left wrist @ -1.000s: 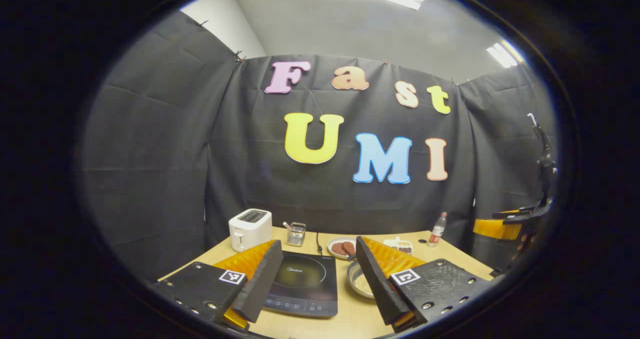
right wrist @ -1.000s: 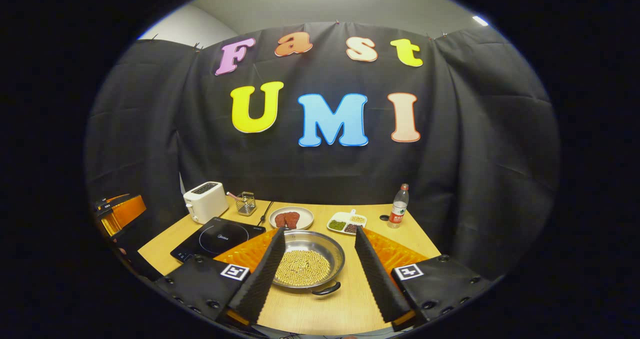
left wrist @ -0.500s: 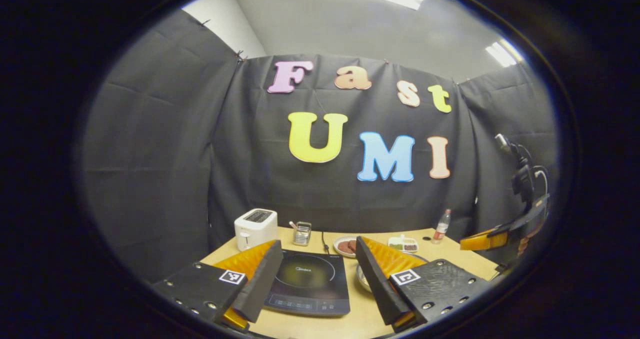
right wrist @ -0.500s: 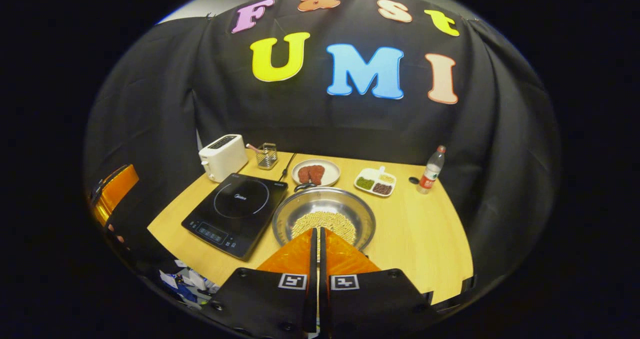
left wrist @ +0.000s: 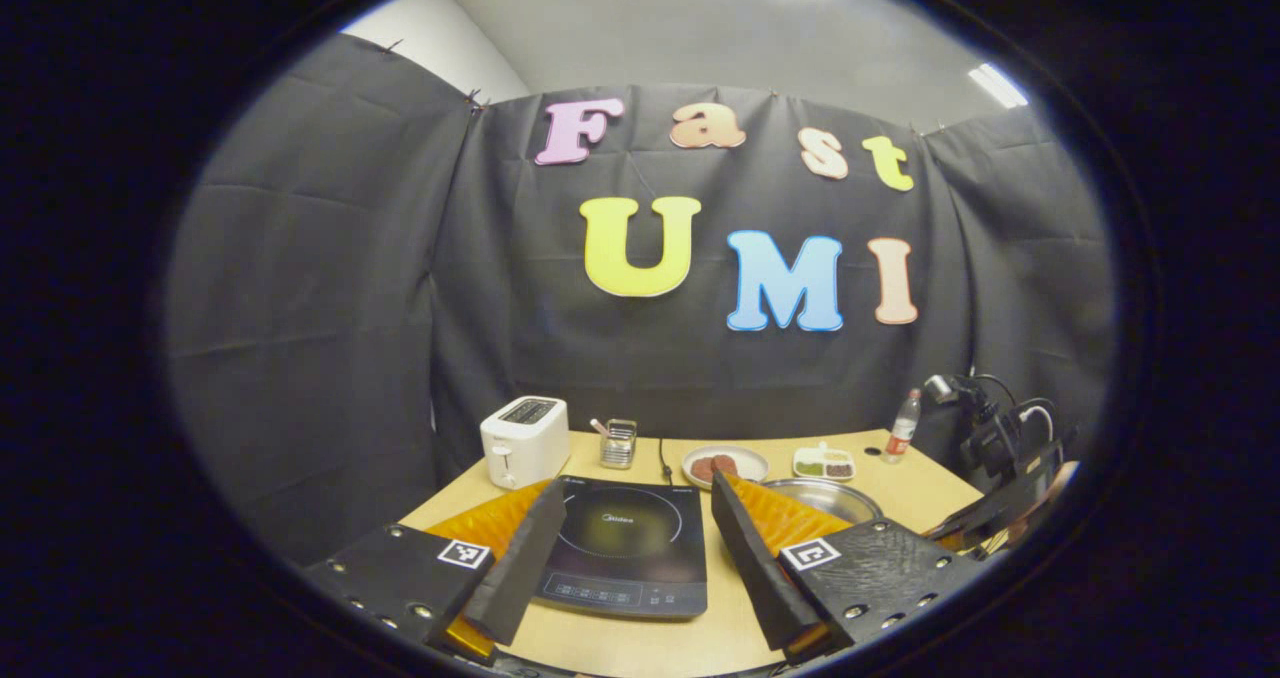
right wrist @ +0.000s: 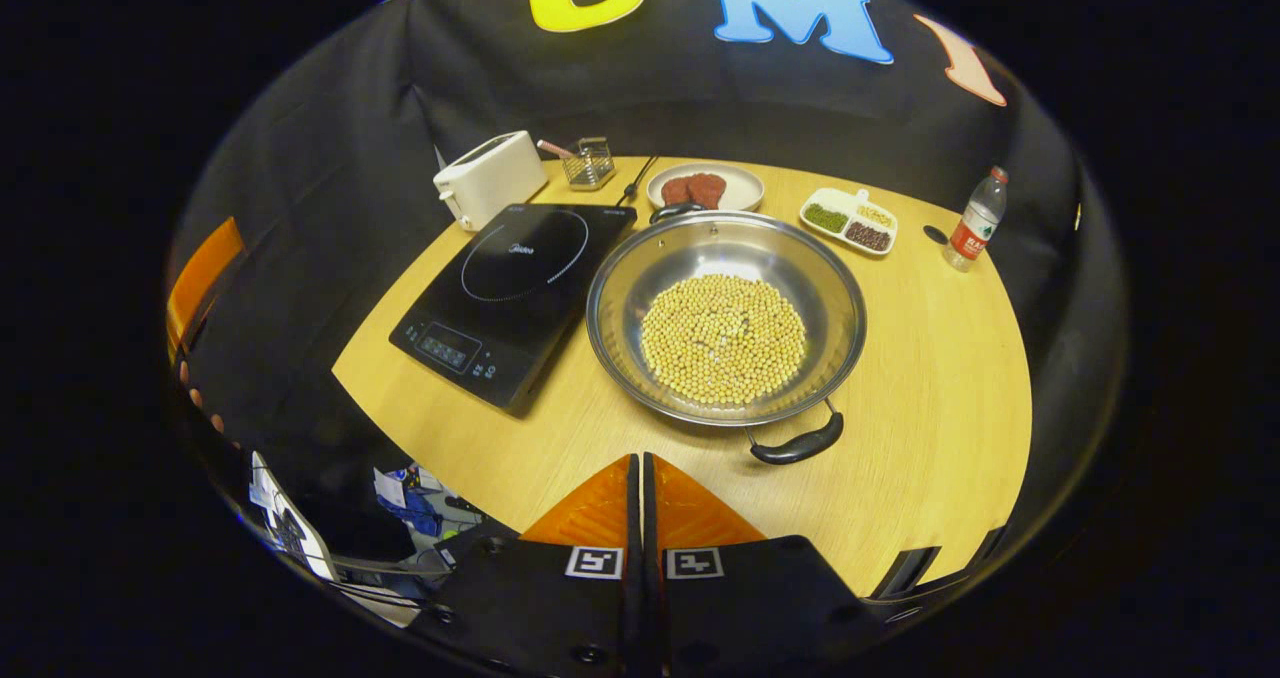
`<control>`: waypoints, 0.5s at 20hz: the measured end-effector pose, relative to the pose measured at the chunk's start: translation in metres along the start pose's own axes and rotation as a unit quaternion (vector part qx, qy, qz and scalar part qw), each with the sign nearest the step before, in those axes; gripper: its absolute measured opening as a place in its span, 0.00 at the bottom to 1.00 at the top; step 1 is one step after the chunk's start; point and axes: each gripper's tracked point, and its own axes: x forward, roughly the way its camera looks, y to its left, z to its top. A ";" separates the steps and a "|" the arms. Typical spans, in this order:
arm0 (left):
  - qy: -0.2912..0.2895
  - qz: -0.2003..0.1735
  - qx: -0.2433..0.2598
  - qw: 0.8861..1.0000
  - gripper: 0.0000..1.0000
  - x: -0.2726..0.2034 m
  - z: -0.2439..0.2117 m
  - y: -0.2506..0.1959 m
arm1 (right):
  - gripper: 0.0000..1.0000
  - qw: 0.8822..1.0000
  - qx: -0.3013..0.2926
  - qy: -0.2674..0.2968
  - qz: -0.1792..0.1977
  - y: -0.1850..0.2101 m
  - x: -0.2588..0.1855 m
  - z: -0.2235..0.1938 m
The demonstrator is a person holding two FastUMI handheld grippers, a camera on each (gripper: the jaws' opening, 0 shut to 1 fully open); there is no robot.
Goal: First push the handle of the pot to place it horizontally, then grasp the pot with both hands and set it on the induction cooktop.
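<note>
Since a second ago the right claw (right wrist: 640, 463) has closed, fingers together on nothing, and risen to look down on the pot (right wrist: 726, 318). The pot of beans rests on the bench (right wrist: 930, 378) just beside the induction cooktop (right wrist: 515, 293), one handle (right wrist: 797, 446) nearest the claw. The left claw (left wrist: 635, 538) hangs wide apart over the cooktop
</note>
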 end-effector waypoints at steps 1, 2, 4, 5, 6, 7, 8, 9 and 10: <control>0.003 0.003 0.000 1.000 0.90 0.003 -0.001 -0.006 | 0.02 1.000 -0.006 0.007 -0.003 -0.006 0.007 -0.001; 0.009 0.004 0.000 1.000 0.90 0.005 -0.003 -0.013 | 0.02 1.000 -0.008 0.015 -0.004 -0.011 0.014 -0.004; 0.023 0.008 0.007 1.000 0.90 0.010 -0.010 -0.024 | 0.00 0.999 0.001 0.033 -0.004 -0.024 0.029 -0.008; 0.026 0.008 0.012 1.000 0.87 0.012 -0.010 -0.030 | 0.02 0.999 0.004 0.040 -0.006 -0.030 0.034 -0.009; 0.026 0.009 0.018 0.999 0.87 0.013 -0.008 -0.034 | 0.02 0.999 0.005 0.048 -0.009 -0.037 0.041 -0.013; 0.026 0.010 0.024 0.999 0.87 0.014 -0.007 -0.038 | 0.02 0.998 0.006 0.056 -0.010 -0.041 0.046 -0.016; 0.027 0.013 0.030 0.999 0.87 0.015 -0.008 -0.041 | 0.00 0.998 0.006 0.062 -0.008 -0.043 0.052 -0.019; 0.029 0.014 0.035 0.999 0.87 0.015 -0.007 -0.044 | 0.02 0.998 0.006 0.067 -0.005 -0.045 0.055 -0.021; 0.030 0.015 0.038 0.999 0.87 0.014 -0.008 -0.047 | 0.02 0.997 0.007 0.071 -0.005 -0.047 0.060 -0.024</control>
